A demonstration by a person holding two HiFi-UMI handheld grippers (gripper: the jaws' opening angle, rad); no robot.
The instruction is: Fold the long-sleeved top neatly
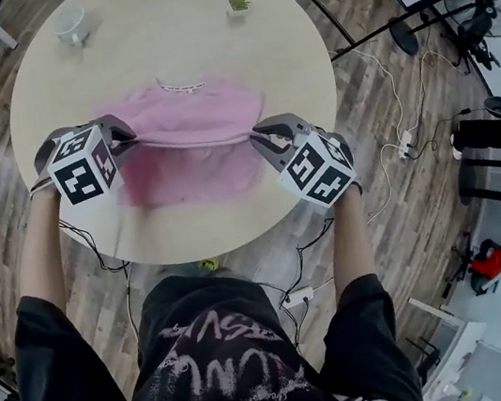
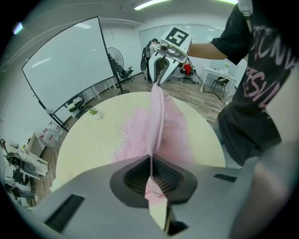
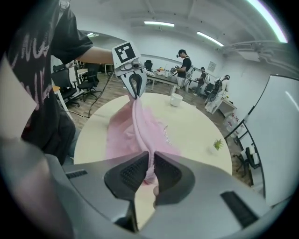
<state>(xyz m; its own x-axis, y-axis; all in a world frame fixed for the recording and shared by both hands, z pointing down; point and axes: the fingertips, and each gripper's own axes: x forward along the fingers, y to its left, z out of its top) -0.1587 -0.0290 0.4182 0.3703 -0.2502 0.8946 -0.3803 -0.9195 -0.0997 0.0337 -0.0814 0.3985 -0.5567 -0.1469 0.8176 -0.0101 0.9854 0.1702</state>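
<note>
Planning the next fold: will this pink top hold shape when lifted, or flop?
Probably floppy: the top drapes from the edge stretched between left claw and right claw. Likely light: thin fabric fits in nearly shut claws.

Both arms stretched forward and down; bare forearms, black short sleeves. Left forearm (image 1: 38, 249) and right forearm (image 1: 351, 235) spread wide, hands well apart, roughly level with each other. Left gripper (image 2: 152, 170): fingers pressed together on edge of pink top (image 1: 207, 111), pointing down and forward. Right gripper (image 3: 150, 169): fingers clamped on same edge at opposite end, narrow gap filled by fabric. Marker cubes face up toward head. Grippers angled inward toward each other, fabric edge taut between them.
</note>
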